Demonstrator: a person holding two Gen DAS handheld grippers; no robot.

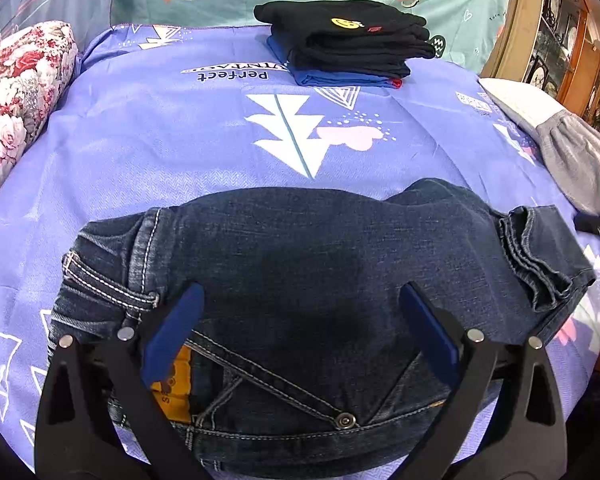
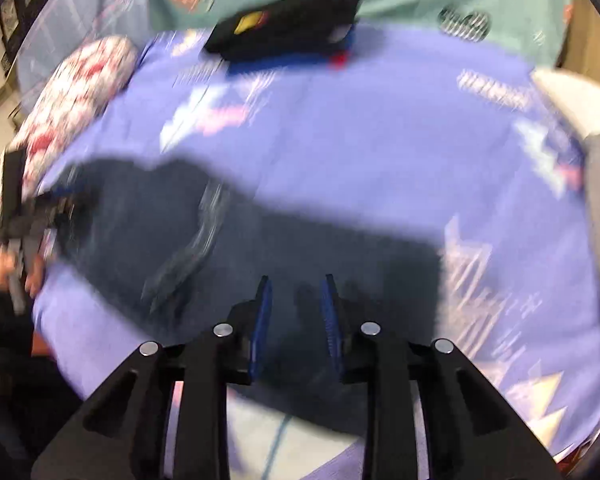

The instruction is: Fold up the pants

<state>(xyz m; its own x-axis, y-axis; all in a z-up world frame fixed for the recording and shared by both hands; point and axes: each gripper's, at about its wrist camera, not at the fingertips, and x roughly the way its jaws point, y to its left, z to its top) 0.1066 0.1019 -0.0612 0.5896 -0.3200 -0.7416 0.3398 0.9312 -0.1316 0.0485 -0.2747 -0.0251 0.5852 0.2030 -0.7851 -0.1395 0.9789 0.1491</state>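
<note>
Dark blue jeans (image 1: 300, 280) lie folded on the purple bedsheet (image 1: 180, 140), waistband at the left, leg hems at the right. My left gripper (image 1: 300, 300) is open, its blue pads spread wide above the jeans near the pocket. In the blurred right wrist view the jeans (image 2: 240, 248) lie under my right gripper (image 2: 296, 304), which is open with a narrow gap and nothing between the pads. The left gripper (image 2: 16, 216) and the hand holding it show at the left edge there.
A stack of folded black and blue clothes (image 1: 348, 44) sits at the far side of the bed. A floral pillow (image 1: 16, 100) lies at the left. Grey clothing (image 1: 580, 160) and a white pillow lie at the right edge. Wooden shelves stand beyond.
</note>
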